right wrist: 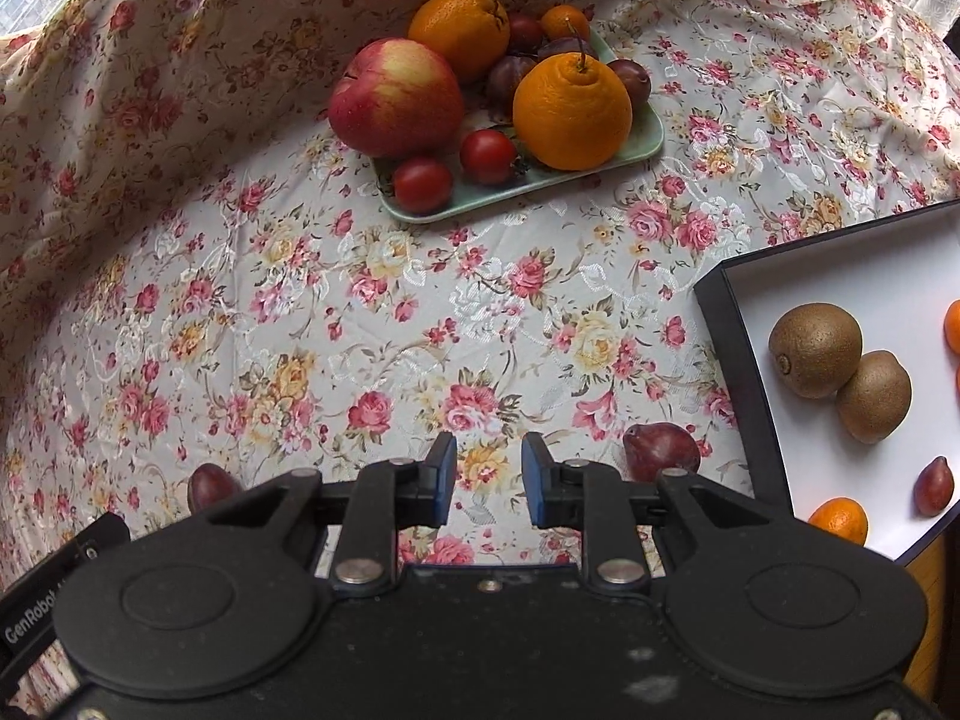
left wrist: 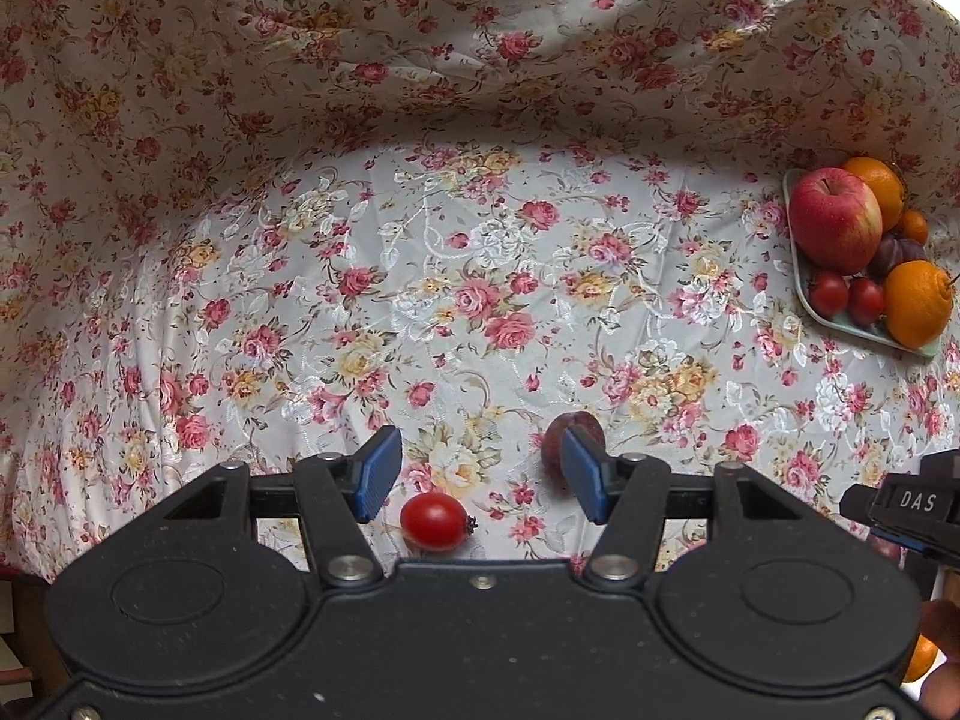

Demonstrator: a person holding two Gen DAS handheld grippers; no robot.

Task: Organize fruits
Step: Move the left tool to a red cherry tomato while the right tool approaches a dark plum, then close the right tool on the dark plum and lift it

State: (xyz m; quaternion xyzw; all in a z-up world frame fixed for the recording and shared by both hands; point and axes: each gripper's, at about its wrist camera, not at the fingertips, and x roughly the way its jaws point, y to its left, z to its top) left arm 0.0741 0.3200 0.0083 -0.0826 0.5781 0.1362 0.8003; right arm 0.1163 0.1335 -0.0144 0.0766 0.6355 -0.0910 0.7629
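My left gripper (left wrist: 477, 474) is open and empty just above the floral cloth. A cherry tomato (left wrist: 434, 521) lies between its fingers, close to the camera. A dark plum (left wrist: 564, 438) lies behind its right finger. My right gripper (right wrist: 485, 480) is partly open and empty. One plum (right wrist: 659, 449) lies just right of it and another plum (right wrist: 210, 485) at its left. The green plate (right wrist: 645, 138) at the back holds an apple (right wrist: 399, 97), oranges, plums and cherry tomatoes; the plate also shows in the left wrist view (left wrist: 807, 300).
A black-rimmed white tray (right wrist: 729, 348) at the right holds two kiwis (right wrist: 816, 348), a plum and small oranges. The floral cloth (right wrist: 300, 300) covers the table and rises as a backdrop behind. The right gripper's body (left wrist: 906, 510) shows at the left wrist view's right edge.
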